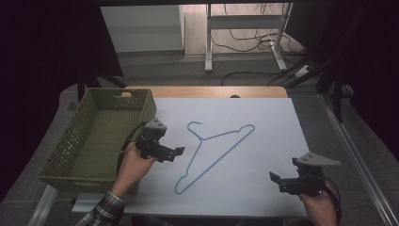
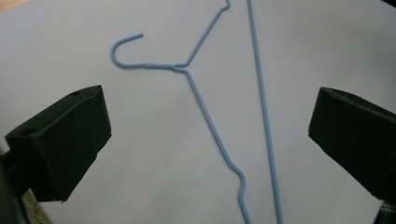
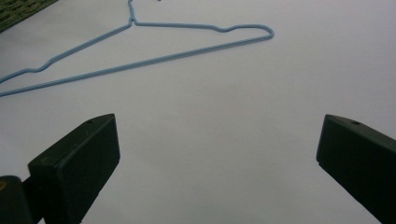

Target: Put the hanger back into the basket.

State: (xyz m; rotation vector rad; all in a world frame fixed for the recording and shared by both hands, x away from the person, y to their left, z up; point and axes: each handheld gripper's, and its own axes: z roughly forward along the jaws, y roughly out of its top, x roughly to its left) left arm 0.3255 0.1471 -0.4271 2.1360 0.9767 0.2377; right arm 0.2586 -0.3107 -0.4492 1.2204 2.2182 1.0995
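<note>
A light blue wire hanger (image 1: 214, 153) lies flat on the white table sheet (image 1: 249, 117), hook toward the far side. My left gripper (image 1: 179, 151) hovers just left of the hanger's left arm, jaws wide apart with nothing between them. In the left gripper view the hanger (image 2: 205, 116) runs up between the two black jaws, hook at upper left. My right gripper (image 1: 274, 178) rests near the front right of the sheet, well clear of the hanger, open and empty. In the right gripper view the hanger (image 3: 154, 42) lies across the far part of the sheet.
An olive green woven basket (image 1: 70, 141) stands at the table's left edge, right behind my left hand. The wooden table edge (image 1: 207, 91) shows beyond the sheet. Cables and a desk frame (image 1: 244, 28) sit on the floor farther back.
</note>
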